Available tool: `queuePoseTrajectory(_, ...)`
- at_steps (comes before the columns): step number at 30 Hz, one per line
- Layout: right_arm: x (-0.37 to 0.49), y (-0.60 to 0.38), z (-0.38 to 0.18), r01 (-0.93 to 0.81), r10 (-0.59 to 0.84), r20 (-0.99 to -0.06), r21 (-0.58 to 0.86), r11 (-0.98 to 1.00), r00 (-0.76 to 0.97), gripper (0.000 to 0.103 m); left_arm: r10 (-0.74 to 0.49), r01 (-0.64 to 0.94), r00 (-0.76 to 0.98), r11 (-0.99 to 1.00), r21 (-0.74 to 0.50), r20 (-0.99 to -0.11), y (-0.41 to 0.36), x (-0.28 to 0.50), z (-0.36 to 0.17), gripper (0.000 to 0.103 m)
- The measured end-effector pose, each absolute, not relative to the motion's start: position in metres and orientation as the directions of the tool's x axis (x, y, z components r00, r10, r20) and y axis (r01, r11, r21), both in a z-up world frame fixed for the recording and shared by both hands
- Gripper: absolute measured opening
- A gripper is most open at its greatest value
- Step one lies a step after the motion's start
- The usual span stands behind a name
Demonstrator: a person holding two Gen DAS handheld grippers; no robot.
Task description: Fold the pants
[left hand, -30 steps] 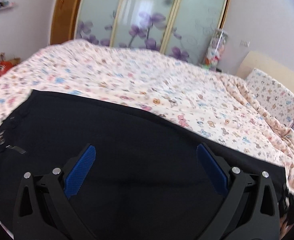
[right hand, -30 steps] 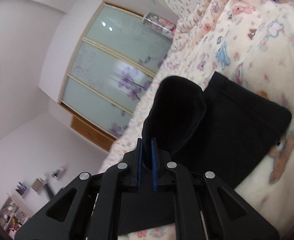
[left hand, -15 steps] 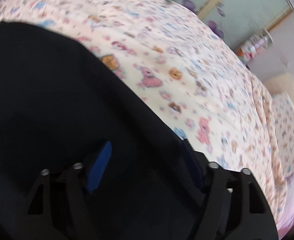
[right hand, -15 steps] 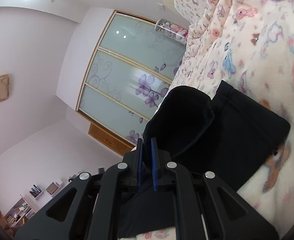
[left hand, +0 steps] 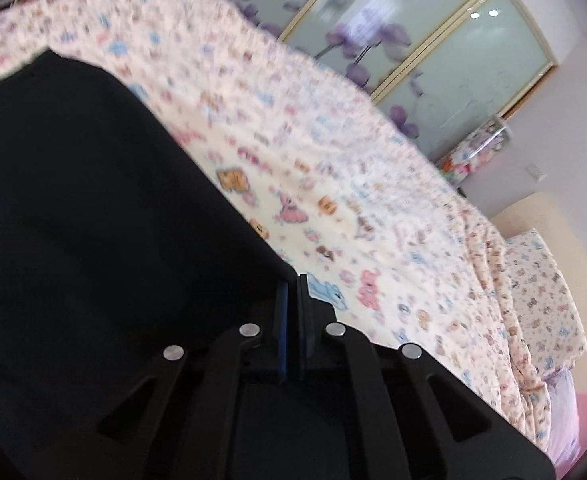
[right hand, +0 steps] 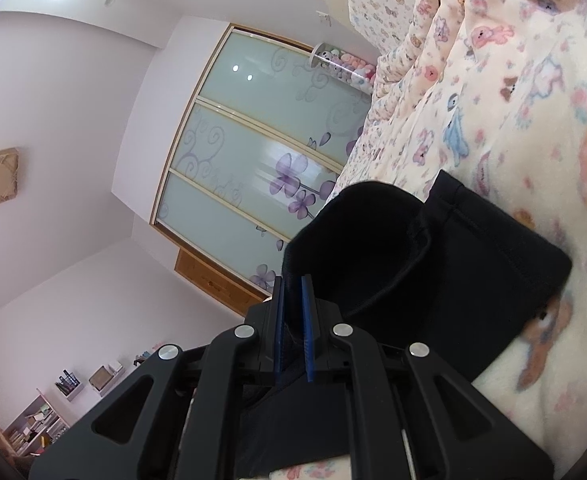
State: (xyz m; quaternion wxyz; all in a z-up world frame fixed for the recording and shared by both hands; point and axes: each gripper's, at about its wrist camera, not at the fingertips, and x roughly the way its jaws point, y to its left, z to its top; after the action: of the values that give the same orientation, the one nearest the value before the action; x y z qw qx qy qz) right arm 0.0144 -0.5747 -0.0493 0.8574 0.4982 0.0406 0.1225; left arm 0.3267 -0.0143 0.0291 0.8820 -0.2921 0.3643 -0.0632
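Note:
Black pants (left hand: 93,200) lie on a bed with a cream cartoon-print blanket (left hand: 353,220). In the left wrist view my left gripper (left hand: 292,280) is shut on the pants' far edge, blue pads pressed together on the fabric. In the right wrist view my right gripper (right hand: 293,280) is shut on a lifted fold of the pants (right hand: 357,248), which curls up above the leg end (right hand: 493,272) lying flat on the blanket (right hand: 533,120).
Sliding wardrobe doors with purple flowers (left hand: 413,40) stand beyond the bed, also in the right wrist view (right hand: 261,152). A pillow (left hand: 541,280) and headboard lie at the right. Shelves (right hand: 53,412) stand by the far wall.
My left gripper has closed from wide open onto the pants' edge. My right gripper keeps its hold and has tilted slightly, lifting the fold.

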Motion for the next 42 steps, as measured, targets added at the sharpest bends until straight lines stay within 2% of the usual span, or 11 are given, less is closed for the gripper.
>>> queuePoseTrajectory(5, 0.003, -0.584, -0.040, -0.116, 0.195, 0.024, 0.871, 0.477, 0.981, 0.008, -0.317, -0.073, 0.782, 0.809, -0.584, -0.537, 0.021, 0.236, 0.043, 0.003)
queuePoseTrajectory(15, -0.032, -0.604, -0.029, 0.179, -0.006, -0.202, 0.854, 0.488, 0.979, 0.008, -0.342, 0.000, 0.782, 0.836, -0.549, -0.521, 0.036, 0.091, 0.004, 0.003)
queuePoseTrajectory(21, -0.045, -0.581, -0.018, 0.243, 0.104, -0.335, 0.832, 0.499, 0.936, 0.011, -0.356, -0.043, 0.762, 0.806, -0.591, -0.540, 0.060, 0.067, -0.019, 0.010)
queuePoseTrajectory(24, -0.052, -0.562, -0.009, 0.231, 0.180, -0.359, 0.838, 0.495, 0.916, 0.015, -0.293, -0.019, 0.825, 0.840, -0.542, -0.483, 0.073, 0.046, -0.005, 0.060)
queuePoseTrajectory(26, -0.050, -0.552, -0.011, 0.263, 0.224, -0.401, 0.844, 0.468, 0.888, 0.063, -0.226, -0.009, 0.878, 0.874, -0.486, -0.422, 0.079, 0.032, 0.005, 0.089)
queuePoseTrajectory(27, -0.049, -0.547, -0.013, 0.285, 0.239, -0.419, 0.849, 0.445, 0.876, 0.067, -0.208, 0.001, 0.895, 0.885, -0.466, -0.394, 0.081, 0.026, 0.009, 0.091)
queuePoseTrajectory(30, -0.044, -0.540, -0.015, 0.375, 0.191, -0.497, 0.811, 0.448, 0.847, 0.063, -0.148, 0.021, 0.942, 0.921, -0.388, -0.301, 0.083, 0.008, 0.020, 0.099)
queuePoseTrajectory(34, -0.028, -0.541, -0.022, 0.468, 0.143, -0.568, 0.776, 0.423, 0.811, 0.051, -0.158, 0.042, 0.944, 0.929, -0.368, -0.290, 0.079, 0.005, 0.023, 0.101)
queuePoseTrajectory(36, -0.020, -0.547, -0.030, 0.522, 0.109, -0.612, 0.743, 0.419, 0.783, 0.040, -0.165, 0.041, 0.939, 0.925, -0.377, -0.302, 0.083, 0.005, 0.021, 0.101)
queuePoseTrajectory(38, -0.019, -0.550, -0.033, 0.558, 0.065, -0.644, 0.704, 0.439, 0.762, 0.010, -0.173, 0.037, 0.932, 0.919, -0.392, -0.317, 0.091, 0.008, 0.019, 0.101)
queuePoseTrajectory(42, 0.000, -0.535, 0.005, 0.505, -0.038, -0.624, 0.593, 0.628, 0.780, 0.005, -0.174, 0.022, 0.928, 0.909, -0.416, -0.331, 0.097, 0.011, 0.018, 0.101)
